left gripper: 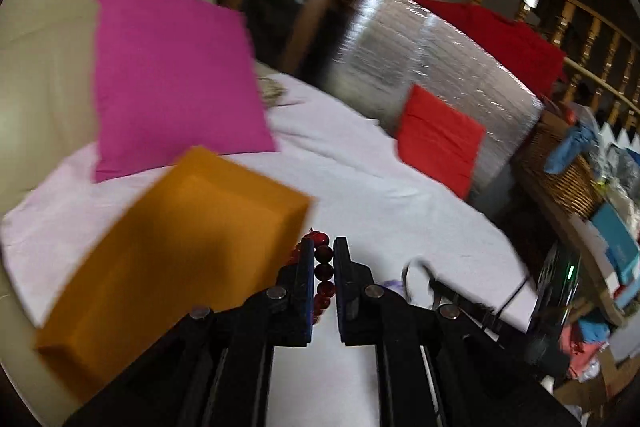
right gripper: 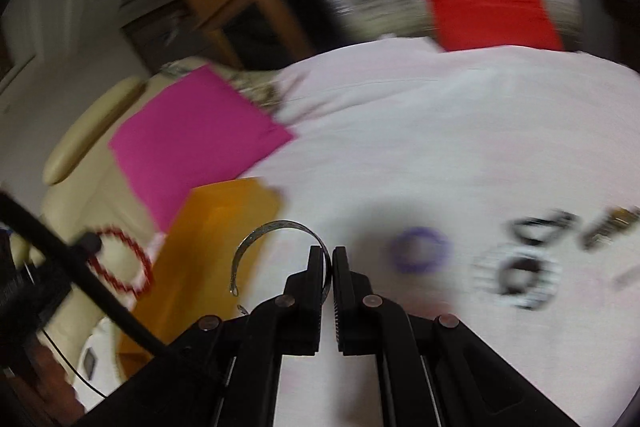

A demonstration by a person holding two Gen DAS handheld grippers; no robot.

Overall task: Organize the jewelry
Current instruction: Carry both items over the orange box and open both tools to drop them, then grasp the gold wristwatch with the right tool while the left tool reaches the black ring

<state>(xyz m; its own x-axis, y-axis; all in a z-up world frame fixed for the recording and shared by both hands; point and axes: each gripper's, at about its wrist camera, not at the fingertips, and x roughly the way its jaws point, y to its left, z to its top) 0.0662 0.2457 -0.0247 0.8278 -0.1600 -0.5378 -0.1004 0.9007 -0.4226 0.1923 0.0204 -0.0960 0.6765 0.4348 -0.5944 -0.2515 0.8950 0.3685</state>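
My left gripper [left gripper: 324, 247] is shut on a red beaded bracelet [left gripper: 323, 269], held above the white cloth [left gripper: 380, 195] just right of the orange box [left gripper: 172, 259]. That bracelet also shows in the right wrist view [right gripper: 124, 259], hanging from the left gripper's tip [right gripper: 90, 243]. My right gripper [right gripper: 327, 259] is shut on an open silver bangle [right gripper: 268, 247] that curves out to the left, near the orange box [right gripper: 216, 247]. A purple ring-shaped bracelet [right gripper: 420, 251], a black-and-white one [right gripper: 520, 277] and darker pieces [right gripper: 544, 227] lie blurred on the cloth to the right.
A pink cushion [left gripper: 172, 79] leans on the cream sofa [left gripper: 44, 67] behind the box. A red cushion [left gripper: 440, 135] rests against a silver foil panel [left gripper: 432, 59]. A wicker basket [left gripper: 560, 167] and clutter stand beyond the right edge. Both views are motion-blurred.
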